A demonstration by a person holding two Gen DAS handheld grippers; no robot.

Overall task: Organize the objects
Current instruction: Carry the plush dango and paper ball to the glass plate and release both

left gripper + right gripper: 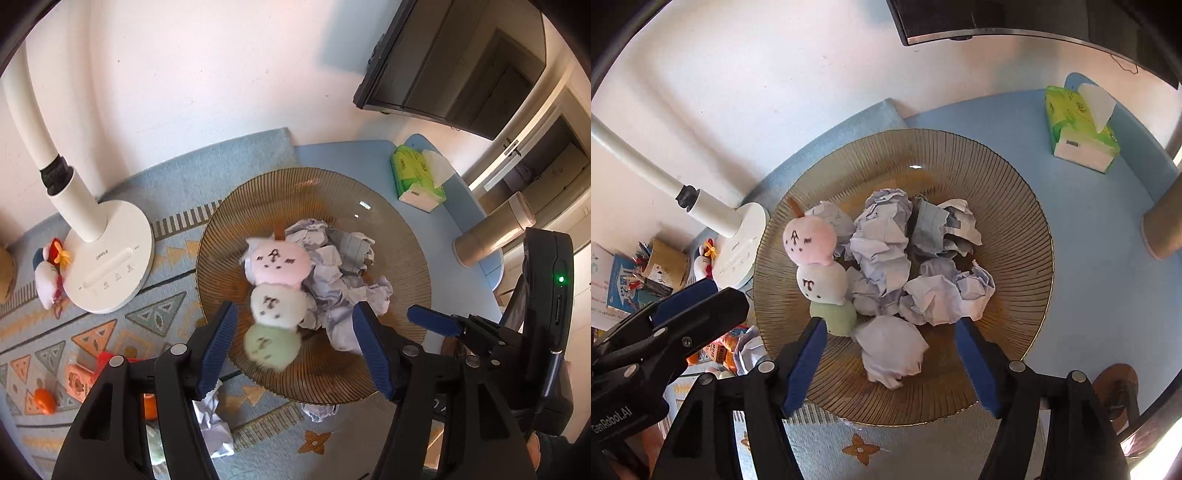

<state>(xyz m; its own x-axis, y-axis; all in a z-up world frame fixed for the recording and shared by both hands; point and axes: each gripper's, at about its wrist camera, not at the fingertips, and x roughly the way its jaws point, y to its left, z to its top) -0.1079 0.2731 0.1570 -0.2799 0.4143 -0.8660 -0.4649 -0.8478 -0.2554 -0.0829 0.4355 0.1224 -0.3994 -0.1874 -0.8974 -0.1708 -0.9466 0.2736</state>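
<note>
A ribbed amber glass plate (399, 236) (1015, 206) holds several crumpled paper balls (343, 258) (886, 240) and a plush dango skewer (277, 291) (820, 266) with pink, white and green balls. My left gripper (295, 343) is open just above the plate, its jaws either side of the skewer's green end, which looks blurred. My right gripper (890, 354) is open, its jaws either side of a paper ball (892, 350) that looks blurred at the plate's near side. The right gripper also shows in the left wrist view (443, 321).
A white desk lamp (110, 258) (738, 240) stands left of the plate on a patterned mat (155, 321). A green tissue pack (417, 173) (1078, 125) and a beige tumbler (491, 236) sit right. Loose paper balls (214, 424), small toys (48, 277) and a pen holder (665, 266) lie left.
</note>
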